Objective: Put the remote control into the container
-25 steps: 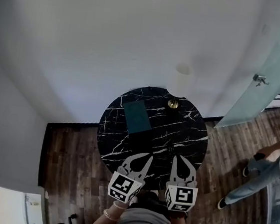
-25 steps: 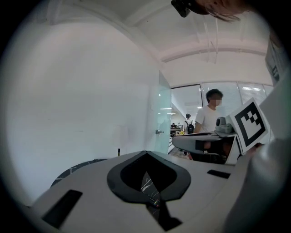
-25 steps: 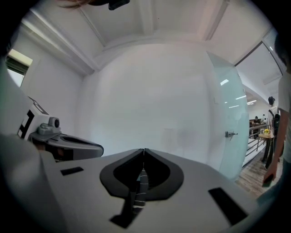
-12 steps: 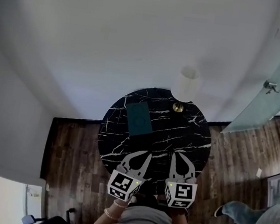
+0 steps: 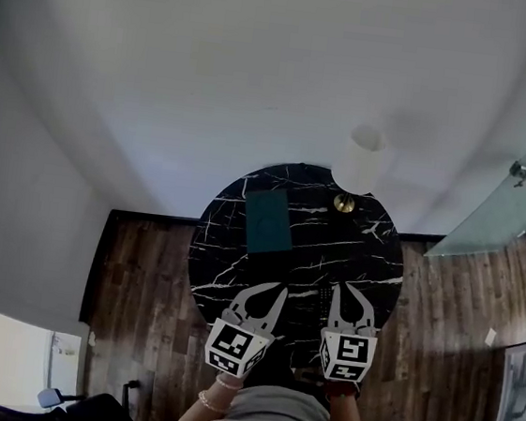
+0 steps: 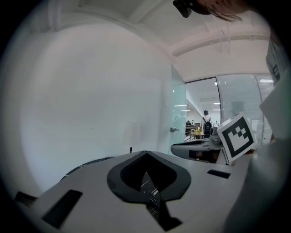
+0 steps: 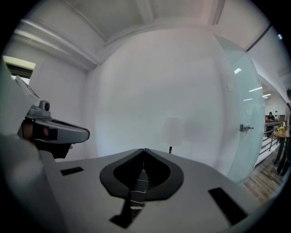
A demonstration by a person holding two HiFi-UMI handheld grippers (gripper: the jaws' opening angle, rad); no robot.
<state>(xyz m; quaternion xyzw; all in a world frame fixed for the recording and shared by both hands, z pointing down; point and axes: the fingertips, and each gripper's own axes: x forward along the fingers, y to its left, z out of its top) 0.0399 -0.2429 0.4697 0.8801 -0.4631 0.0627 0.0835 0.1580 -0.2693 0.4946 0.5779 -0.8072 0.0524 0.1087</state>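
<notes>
Left gripper and right gripper, both closed empty at the table's near edge, should pinch the presumably light, slick remote control widthwise.

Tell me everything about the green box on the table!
The box is dark green, flat-looking and rectangular, with a plain dull surface. It lies on the far left part of the round black marble-look table, its long sides running away from the person. Only the table touches it; the lamp stands apart on its right. Whether it is open or has a lid cannot be told.
</notes>
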